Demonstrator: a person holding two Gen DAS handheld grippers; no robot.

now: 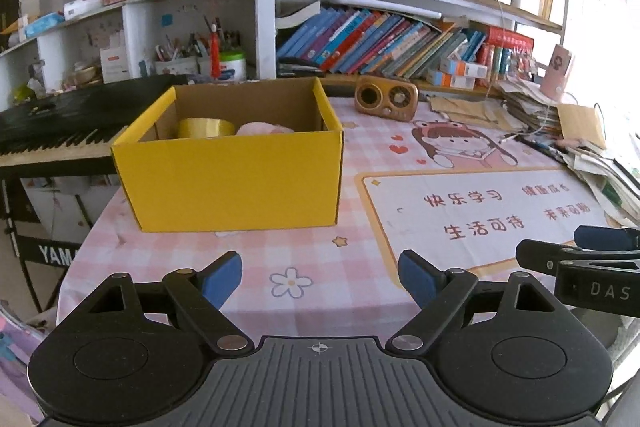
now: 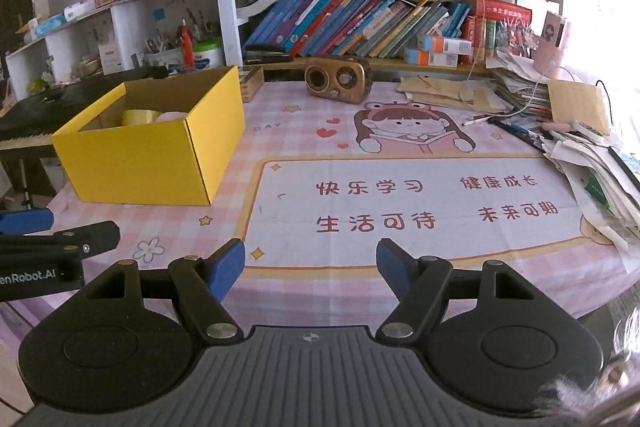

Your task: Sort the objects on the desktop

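Left hand-held gripper (image 1: pixel 320 281) held low over the near edge of the tabletop (image 1: pixel 280 255), blue fingertips (image 1: pixel 222 281) spread wide apart, released, nothing between them, only the pink checked cloth and a small printed flower underneath. Right hand-held gripper (image 2: pixel 310 275) kept just beside it, also released and empty, its blue pads (image 2: pixel 226 269) apart above the yellow border of the printed mat (image 2: pixel 400 203). Seen from the left wrist camera as a black arm with a blue tip entering at the right edge (image 1: pixel 600 259); seen likewise from the right wrist camera, the left one entering at the left edge (image 2: pixel 40 239). Yellow cardboard box (image 1: pixel 236 179) placed on the left part of the tabletop, open at the top, well ahead of both grippers and touched by neither. Inside the box, a roll of yellowish tape (image 1: pixel 206 128) standing beside a soft pink thing (image 1: pixel 264 129), both only partly visible over the front wall. Behind the box, near the back of the tabletop, a small brown retro radio (image 1: pixel 386 98). At the right side, a messy pile of papers and pens (image 2: pixel 580 147). Further back, shelves full of leaning books (image 2: pixel 360 23), and at the far left a black keyboard (image 1: pixel 60 123)
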